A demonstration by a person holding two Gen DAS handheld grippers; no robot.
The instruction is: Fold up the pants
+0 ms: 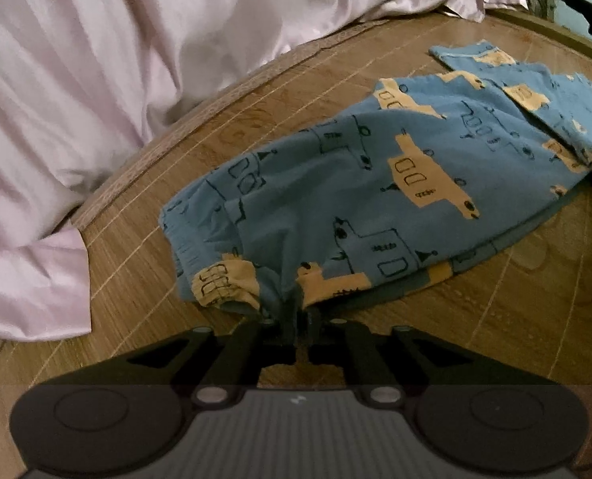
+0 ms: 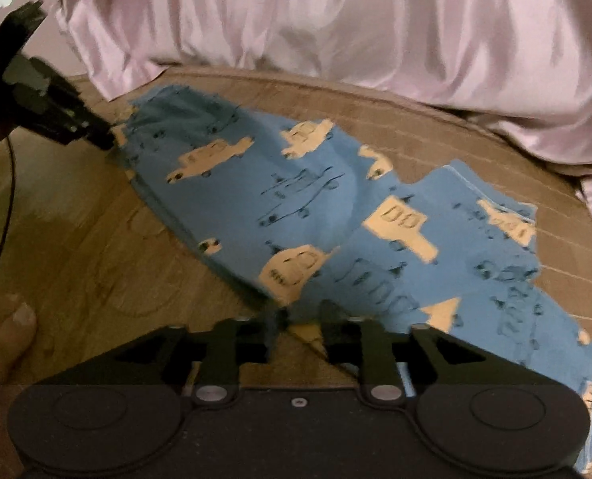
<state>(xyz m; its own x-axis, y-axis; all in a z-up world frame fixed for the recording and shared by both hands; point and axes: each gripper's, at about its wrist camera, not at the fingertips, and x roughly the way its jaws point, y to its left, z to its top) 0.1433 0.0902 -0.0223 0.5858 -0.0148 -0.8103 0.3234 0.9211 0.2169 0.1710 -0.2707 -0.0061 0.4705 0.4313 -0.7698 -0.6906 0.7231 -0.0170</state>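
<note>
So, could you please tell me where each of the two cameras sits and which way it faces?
Left wrist: sits on the left gripper, looks down over the blue truck-print cotton pants on the woven brown mat, toward the pink satin bedding; its fingers pinch the waistband.
Right wrist: sits on the right gripper, faces the same pants and bedding; jaws parted over the cloth; a bare foot shows.
Shared: pants, mat, bedding; the right view also shows the left gripper.
</note>
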